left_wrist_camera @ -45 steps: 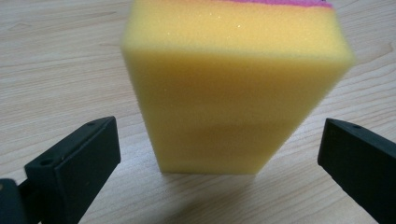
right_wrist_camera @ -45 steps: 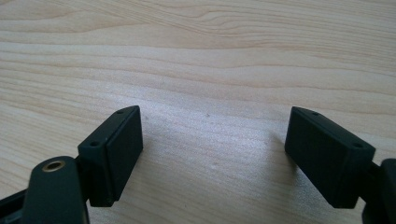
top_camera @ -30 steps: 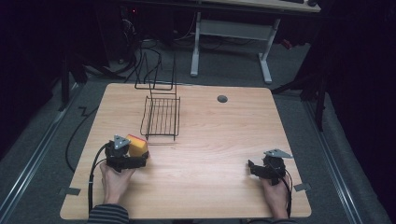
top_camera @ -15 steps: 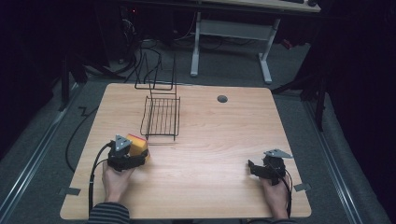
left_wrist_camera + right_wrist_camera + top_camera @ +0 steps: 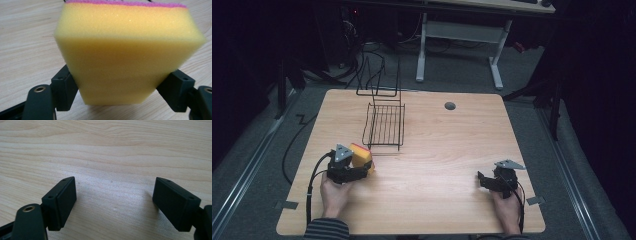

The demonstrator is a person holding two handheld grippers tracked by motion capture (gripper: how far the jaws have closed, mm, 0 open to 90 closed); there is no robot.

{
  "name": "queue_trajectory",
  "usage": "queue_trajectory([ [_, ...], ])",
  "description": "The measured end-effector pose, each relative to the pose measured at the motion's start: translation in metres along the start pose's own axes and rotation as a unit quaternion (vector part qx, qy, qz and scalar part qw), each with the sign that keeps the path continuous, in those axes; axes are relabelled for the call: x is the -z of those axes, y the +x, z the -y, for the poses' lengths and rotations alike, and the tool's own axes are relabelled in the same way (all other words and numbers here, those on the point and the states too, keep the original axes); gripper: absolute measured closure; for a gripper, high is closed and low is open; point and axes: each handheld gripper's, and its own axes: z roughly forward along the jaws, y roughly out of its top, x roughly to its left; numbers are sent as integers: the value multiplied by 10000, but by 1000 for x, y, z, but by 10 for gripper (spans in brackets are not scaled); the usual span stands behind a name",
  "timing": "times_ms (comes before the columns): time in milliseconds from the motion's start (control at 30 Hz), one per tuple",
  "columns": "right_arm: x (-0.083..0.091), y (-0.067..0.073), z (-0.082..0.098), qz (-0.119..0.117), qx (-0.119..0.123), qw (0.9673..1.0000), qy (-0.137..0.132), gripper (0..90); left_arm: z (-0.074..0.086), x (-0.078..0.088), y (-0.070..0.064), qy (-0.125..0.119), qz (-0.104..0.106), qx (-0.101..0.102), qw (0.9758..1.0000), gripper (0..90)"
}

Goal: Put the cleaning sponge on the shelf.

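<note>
High view: both grippers low on the counter (image 5: 432, 150).
Left gripper (image 5: 362, 167) jaws pinch the yellow sponge (image 5: 127, 52); right gripper (image 5: 113, 203) jaws spread, holding nothing.

A light wooden table (image 5: 437, 150) with rounded corners is seen from above, its grain running across its width. A small round grey grommet (image 5: 450, 106) is set into the top near the far edge, right of centre. A black wire rack (image 5: 384, 126) is placed on the far left part of the top, with upright wire loops at its far end reaching past the table's far edge. A yellow sponge (image 5: 361, 157) with a pink top layer is seen just beside the rack's near end; whether it rests on the wood cannot be told. The right half of the top is bare wood (image 5: 107, 150).
</note>
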Motion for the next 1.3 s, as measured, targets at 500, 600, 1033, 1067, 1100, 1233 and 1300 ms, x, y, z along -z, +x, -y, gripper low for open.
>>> queue_trajectory([
  [500, 0, 0, 0, -10, 12, 10000, 2, 193, -21, 7, -4, -15, 185, -48, 9998, 282],
  [600, 0, 0, 0, -6, 7, 10000, 1, 193, -24, 4, -6, 35, 245, -37, 9997, 279],
  [1033, 0, 0, 0, -3, -16, 10000, 7, 193, -52, 4, -14, 21, 312, -254, 9992, 276],
  [1067, 0, 0, 0, -4, -15, 10000, 6, 193, -54, 4, -14, 2, 319, -259, 9992, 275],
  [1100, 0, 0, 0, -3, -15, 10000, 6, 193, -55, 3, -14, -22, 358, -235, 9991, 275],
  [1233, 0, 0, 0, -4, -14, 10000, 6, 193, -61, -2, -13, 60, 390, -254, 9989, 275],
  [1300, 0, 0, 0, -3, -17, 10000, 6, 193, -64, -3, -13, 44, 444, -214, 9988, 275],
])
